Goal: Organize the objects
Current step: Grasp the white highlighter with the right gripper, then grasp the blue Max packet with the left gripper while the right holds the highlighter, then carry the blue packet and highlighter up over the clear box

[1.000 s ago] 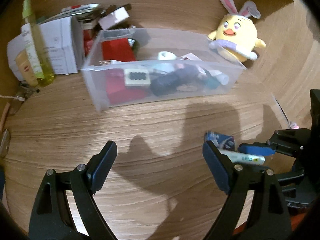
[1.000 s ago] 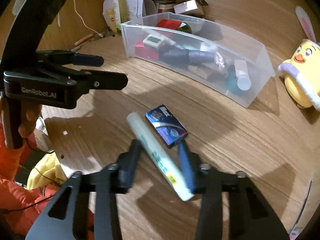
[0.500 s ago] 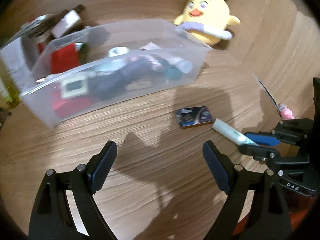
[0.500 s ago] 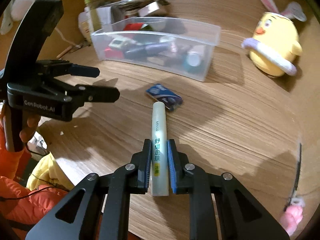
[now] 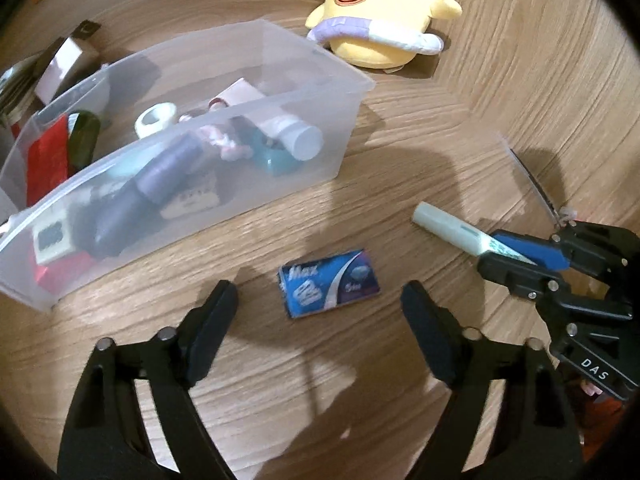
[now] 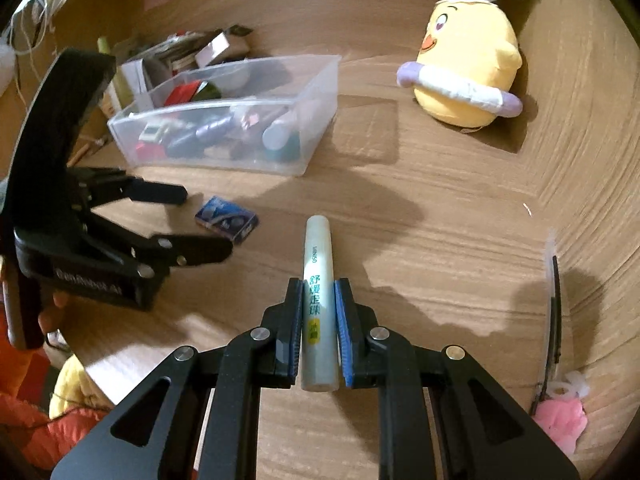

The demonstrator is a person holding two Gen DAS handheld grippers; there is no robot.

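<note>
My right gripper (image 6: 318, 286) is shut on a pale green tube (image 6: 317, 264) and holds it above the wooden table; the tube (image 5: 448, 230) and gripper also show in the left wrist view. A small blue card pack (image 5: 329, 282) lies flat on the table just ahead of my left gripper (image 5: 320, 300), which is open and empty. In the right wrist view the pack (image 6: 226, 219) lies between the left gripper's (image 6: 204, 220) fingers. A clear plastic bin (image 5: 276, 172) holding several small items stands behind the pack; it also shows in the right wrist view (image 6: 316, 136).
A yellow chick plush (image 6: 466, 80) sits at the back right. A thin black comb-like strip (image 6: 554, 320) and a pink item (image 6: 560, 420) lie at the right. Boxes and papers (image 6: 188, 52) are piled behind the bin.
My right gripper closed on the tube and lifted it off the table. My left gripper swung right and closer, so the card pack now lies just ahead of its open fingers.
</note>
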